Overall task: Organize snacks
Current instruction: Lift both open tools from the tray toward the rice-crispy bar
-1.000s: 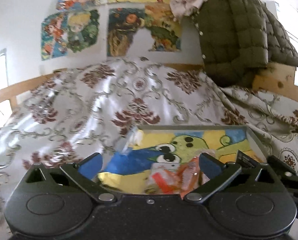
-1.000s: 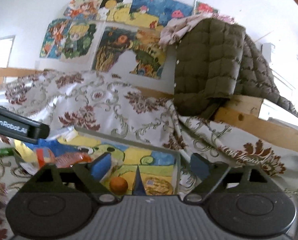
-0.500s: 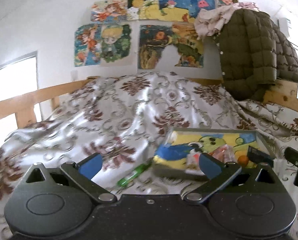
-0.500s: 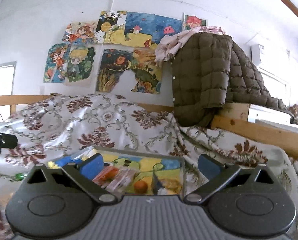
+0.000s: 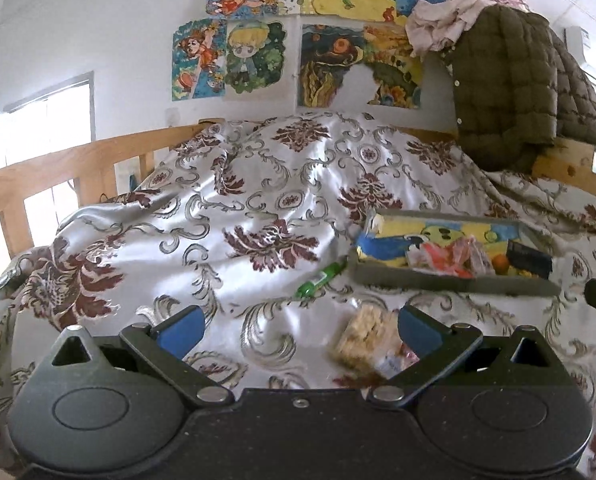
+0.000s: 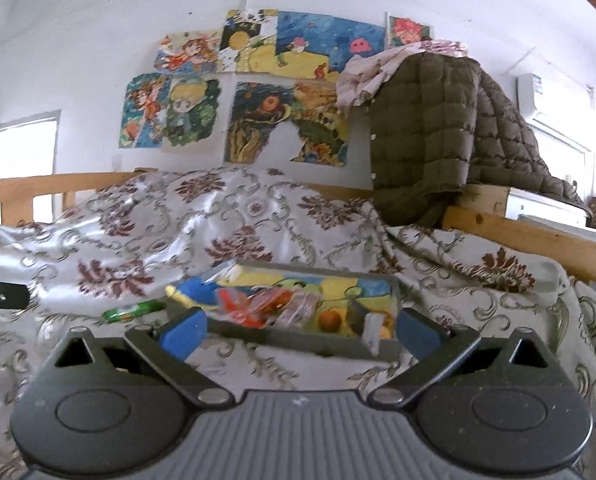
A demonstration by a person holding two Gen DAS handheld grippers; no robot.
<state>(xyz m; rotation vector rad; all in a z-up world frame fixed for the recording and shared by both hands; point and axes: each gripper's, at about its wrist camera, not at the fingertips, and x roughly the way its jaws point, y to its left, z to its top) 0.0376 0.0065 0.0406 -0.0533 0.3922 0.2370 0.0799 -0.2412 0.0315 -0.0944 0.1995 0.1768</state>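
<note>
Between spread jaws, wrapped biscuits (image 5: 365,336).

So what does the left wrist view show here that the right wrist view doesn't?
Only the left wrist view shows the clear-wrapped cracker pack lying on the bedspread, just inside the open left gripper.

Only the right wrist view shows the air conditioner on the wall, and the open right gripper.

Both show the tray holding snacks, the green tube beside it, and the quilted jacket.

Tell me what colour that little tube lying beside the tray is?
Green, clearest in the left wrist view: small green tube.
</note>
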